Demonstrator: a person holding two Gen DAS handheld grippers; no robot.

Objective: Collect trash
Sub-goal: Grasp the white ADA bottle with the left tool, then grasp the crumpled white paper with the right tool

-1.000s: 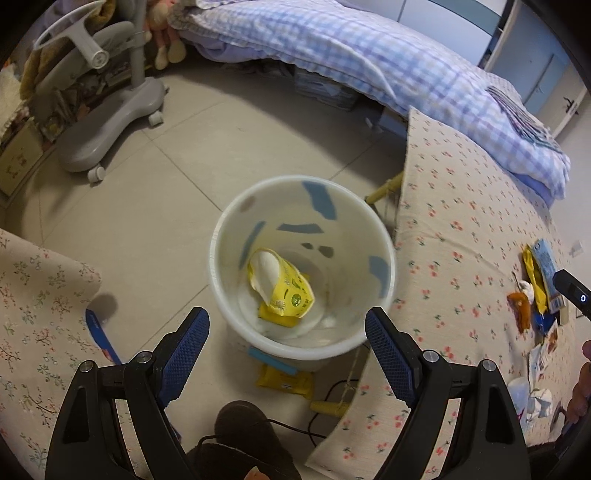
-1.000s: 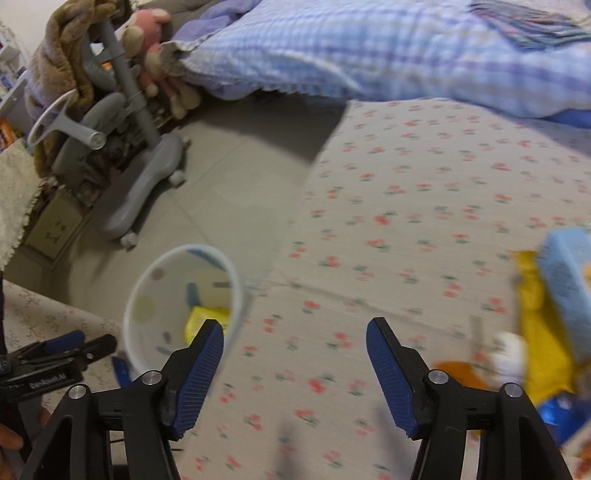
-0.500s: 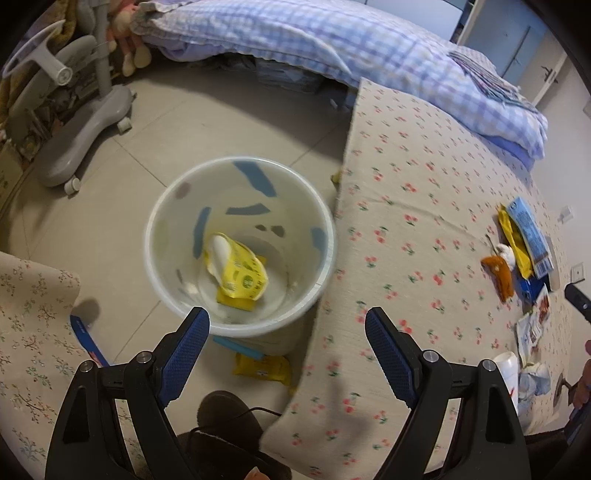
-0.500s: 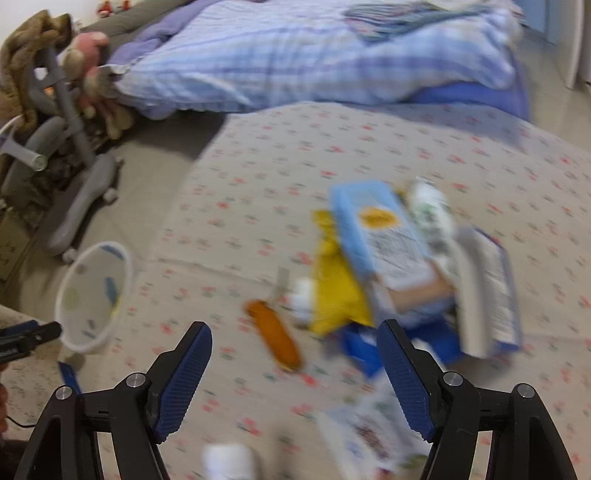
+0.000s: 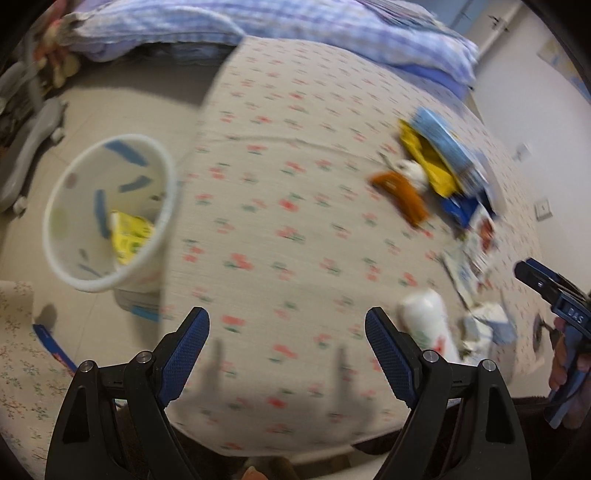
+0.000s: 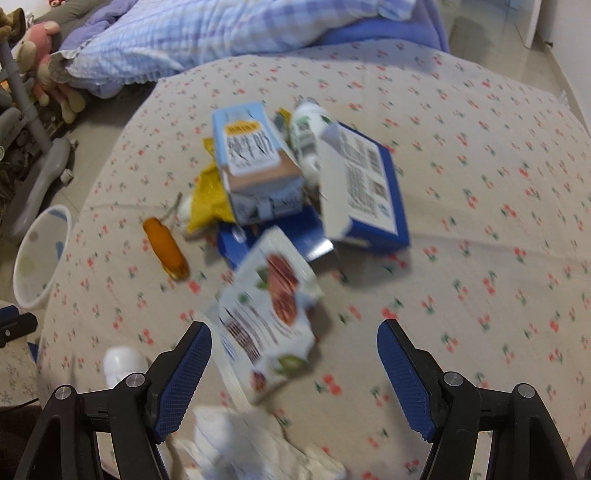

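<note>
Floral-cloth desk [image 6: 480, 184] carries the trash heap; landmark = white bin [image 5: 107, 218] on the floor just off its edge, w/ one yellow wrapper [image 5: 129, 236] already inside, so it's prob parked there for short drops. Both grippers hang over the desk w/ fingers spread, nothing between: left gripper [image 5: 286, 350] near the bin, right gripper [image 6: 293, 373], just widened, further from it, above a printed snack box [image 6: 269, 317]. Between bin & box lie an orange wrapper [image 6: 166, 251] & white bottle [image 5: 428, 325]; stacked cartons [image 6: 258, 166] crowd just beyond, crumpled tissue [image 6: 251, 443] right under the fingers.

A blue checked quilt [image 6: 229, 33] lies on the bed. Soft toys [image 6: 40, 55], blurred, sit by a grey chair base [image 6: 44, 173], perhaps touching it.
</note>
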